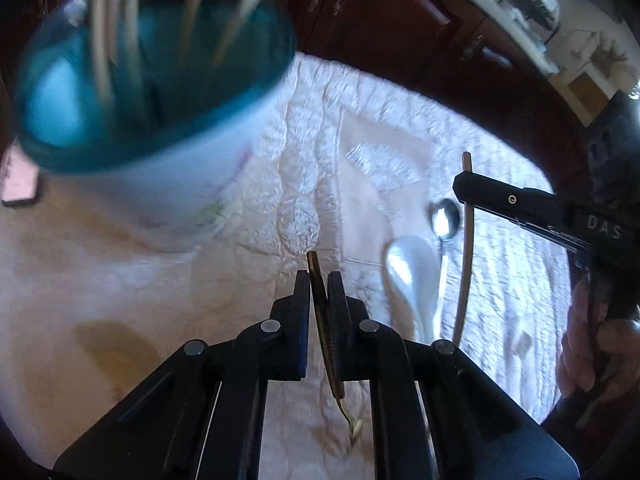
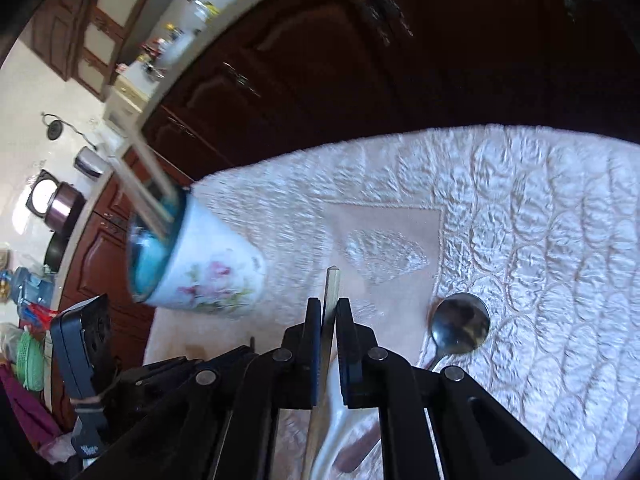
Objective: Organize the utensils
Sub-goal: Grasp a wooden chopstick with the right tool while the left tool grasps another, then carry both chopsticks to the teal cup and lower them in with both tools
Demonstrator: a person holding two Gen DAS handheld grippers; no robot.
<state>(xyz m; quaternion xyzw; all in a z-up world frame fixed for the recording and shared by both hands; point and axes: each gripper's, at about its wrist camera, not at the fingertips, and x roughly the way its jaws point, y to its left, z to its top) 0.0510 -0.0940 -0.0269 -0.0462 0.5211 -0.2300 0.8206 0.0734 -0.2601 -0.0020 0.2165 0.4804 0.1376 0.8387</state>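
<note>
quilted table (image 2: 520, 208): each hand-held gripper, left (image 1: 319, 280) and right (image 2: 329, 308), pinches a utensil, fork (image 1: 324, 320) and chopstick (image 2: 331, 300), probably bound for the cup (image 2: 208, 272).

Dark reddish wooden cabinets (image 2: 320, 80) run behind a desk draped in a quilted pale pink cloth (image 2: 520, 220), under bright white walls (image 2: 36, 92) and a cluttered pale counter (image 2: 132, 92).

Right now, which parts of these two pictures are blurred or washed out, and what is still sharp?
Left wrist view: the blue-lined cup and the sticks in it are smeared by motion, the white spoon is glared out, while the left tool and its gold utensil stay sharp. Right wrist view: the cup is slightly smeared, the right tool gripping a chopstick is crisp, and fisheye bending curves the cabinets.
</note>
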